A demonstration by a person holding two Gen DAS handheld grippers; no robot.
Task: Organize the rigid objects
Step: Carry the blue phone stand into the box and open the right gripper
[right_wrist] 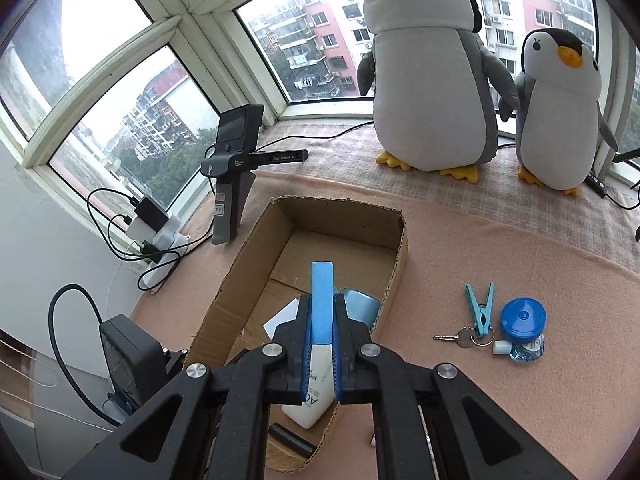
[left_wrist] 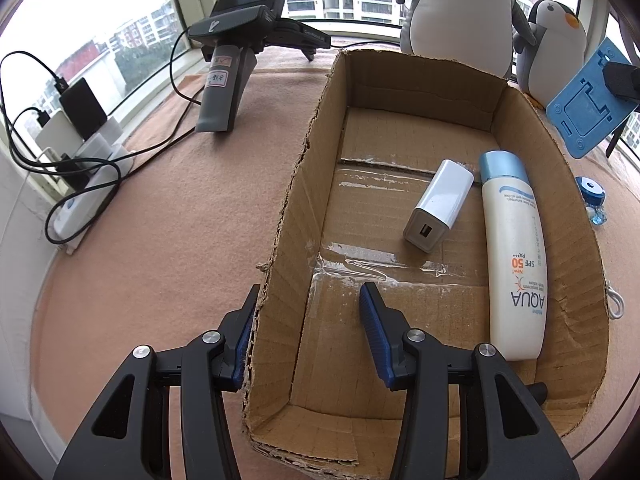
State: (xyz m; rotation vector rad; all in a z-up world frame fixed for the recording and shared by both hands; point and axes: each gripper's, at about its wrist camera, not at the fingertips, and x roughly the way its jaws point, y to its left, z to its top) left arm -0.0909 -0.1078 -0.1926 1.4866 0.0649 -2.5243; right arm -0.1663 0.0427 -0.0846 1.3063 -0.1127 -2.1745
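An open cardboard box point(left_wrist: 296, 184) lies on the pink cloth. A white charger point(left_wrist: 438, 204) and a white sunscreen bottle point(left_wrist: 514, 256) with a blue cap lie flat inside it. My left gripper point(left_wrist: 310, 288) is open and straddles the box's left wall, one finger outside and one inside, holding nothing. My right gripper point(right_wrist: 322, 300) is shut on a flat light-blue plastic plate point(right_wrist: 322, 276), held edge-on above the box point(right_wrist: 248, 248). The same plate point(left_wrist: 588, 96) shows at the right of the left wrist view, above the box's right rim.
On the cloth right of the box lie a teal clothespin point(right_wrist: 480, 308), keys point(right_wrist: 460, 336) and a small blue-capped bottle point(right_wrist: 522, 328). Two penguin plush toys point(right_wrist: 432, 80) stand by the window. A spare gripper point(left_wrist: 228, 80) and a power strip point(left_wrist: 88, 168) with cables occupy the left.
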